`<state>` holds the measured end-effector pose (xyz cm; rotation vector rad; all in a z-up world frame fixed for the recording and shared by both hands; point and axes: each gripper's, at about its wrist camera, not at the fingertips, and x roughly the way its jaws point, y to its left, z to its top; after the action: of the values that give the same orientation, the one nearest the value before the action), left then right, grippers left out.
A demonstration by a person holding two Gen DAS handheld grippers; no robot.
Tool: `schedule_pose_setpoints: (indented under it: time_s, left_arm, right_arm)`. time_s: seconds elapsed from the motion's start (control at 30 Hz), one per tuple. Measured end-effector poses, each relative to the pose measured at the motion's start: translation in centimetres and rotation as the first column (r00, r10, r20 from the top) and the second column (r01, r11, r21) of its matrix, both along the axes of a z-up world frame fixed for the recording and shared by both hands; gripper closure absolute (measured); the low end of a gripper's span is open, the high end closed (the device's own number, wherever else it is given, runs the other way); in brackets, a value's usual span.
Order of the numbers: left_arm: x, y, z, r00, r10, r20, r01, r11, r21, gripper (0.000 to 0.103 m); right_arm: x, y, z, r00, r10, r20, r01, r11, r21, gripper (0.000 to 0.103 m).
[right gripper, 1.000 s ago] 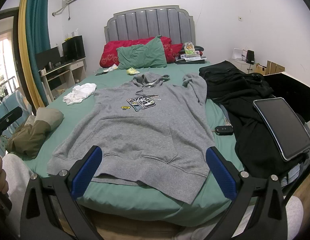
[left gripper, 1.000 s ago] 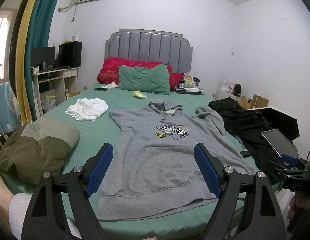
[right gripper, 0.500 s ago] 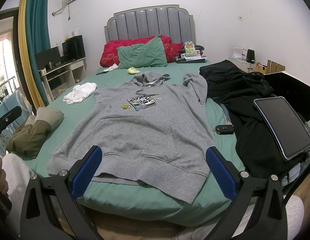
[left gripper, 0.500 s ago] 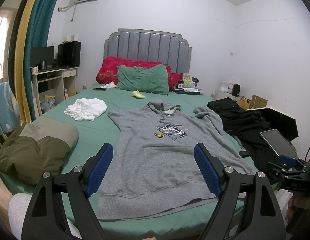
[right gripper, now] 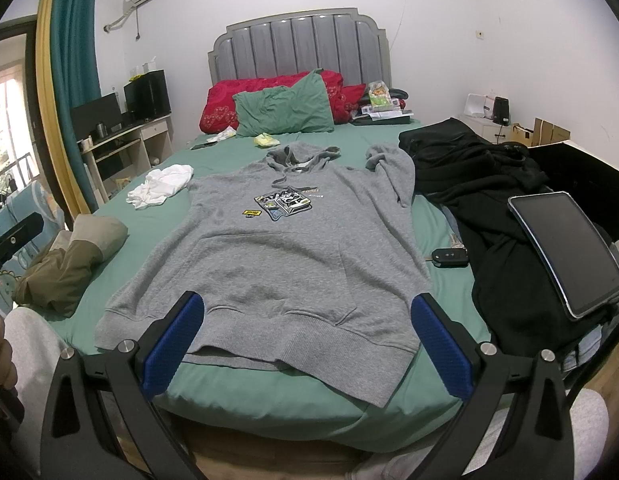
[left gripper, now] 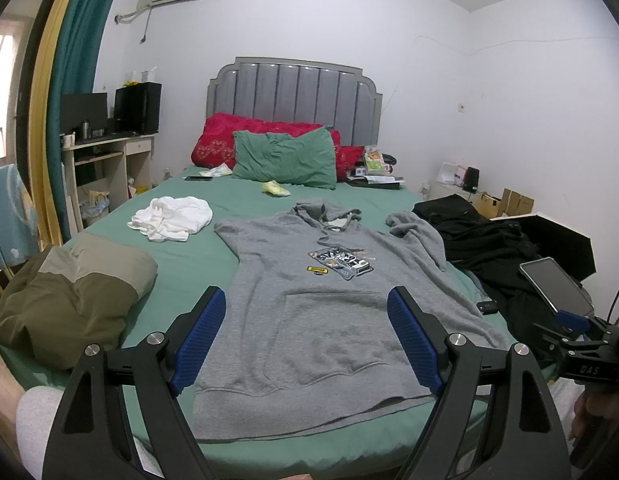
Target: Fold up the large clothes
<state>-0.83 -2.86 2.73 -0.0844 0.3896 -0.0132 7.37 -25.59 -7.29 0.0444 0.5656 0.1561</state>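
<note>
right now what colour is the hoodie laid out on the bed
Grey hoodie with a multicoloured chest patch, clearest in the right wrist view.

One grey hoodie (left gripper: 321,312) lay on one bed (left gripper: 189,256). There were two pillows, red (left gripper: 217,144) and green (left gripper: 285,158). One tablet (right gripper: 565,248) and one key fob (right gripper: 449,258) lay there too.

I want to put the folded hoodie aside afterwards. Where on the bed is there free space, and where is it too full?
Bare sheet lies between the grey hoodie and the olive bundle, and between the white garment and the green pillow. The side with the black clothes, tablet and car key is crowded. Both grippers, left and right, hang open.
</note>
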Motion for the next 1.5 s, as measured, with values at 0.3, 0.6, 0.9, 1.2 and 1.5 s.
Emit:
schedule_pose_setpoints:
  time_s: [0.3, 0.6, 0.9, 1.2, 1.5]
  left_arm:
    - [1.9, 1.2, -1.0, 0.999, -0.043, -0.019, 0.042, 0.999, -0.034, 0.018]
    - [10.3, 1.6, -3.2, 0.991, -0.088, -0.104, 0.086, 0.996, -0.029, 0.018]
    - [24.9, 4.3, -7.5, 0.976, -0.133, -0.172, 0.133, 0.991, -0.016, 0.018]
    - [34.9, 12.3, -13.6, 0.954, 0.075, -0.291, -0.089, 0.995, -0.036, 0.018]
    - [36.3, 14.1, -14.7, 0.948, 0.069, -0.312, -0.073, 0.997, -0.002, 0.018]
  right_arm:
    - [0.7, -0.1, -0.2, 1.000, 0.010, -0.010, -0.010, 1.000, -0.002, 0.001]
    - [8.5, -2.8, 0.4, 1.000, 0.006, -0.017, -0.006, 1.000, -0.022, 0.001]
    - [24.7, -8.0, 0.2, 0.998, 0.021, -0.064, -0.023, 0.999, -0.036, 0.030]
    - [44.1, -12.5, -2.4, 0.985, -0.027, -0.171, 0.009, 0.994, -0.107, 0.042]
    - [60.2, -15.5, -5.9, 0.945, -0.103, -0.311, 0.075, 0.992, -0.100, 0.042]
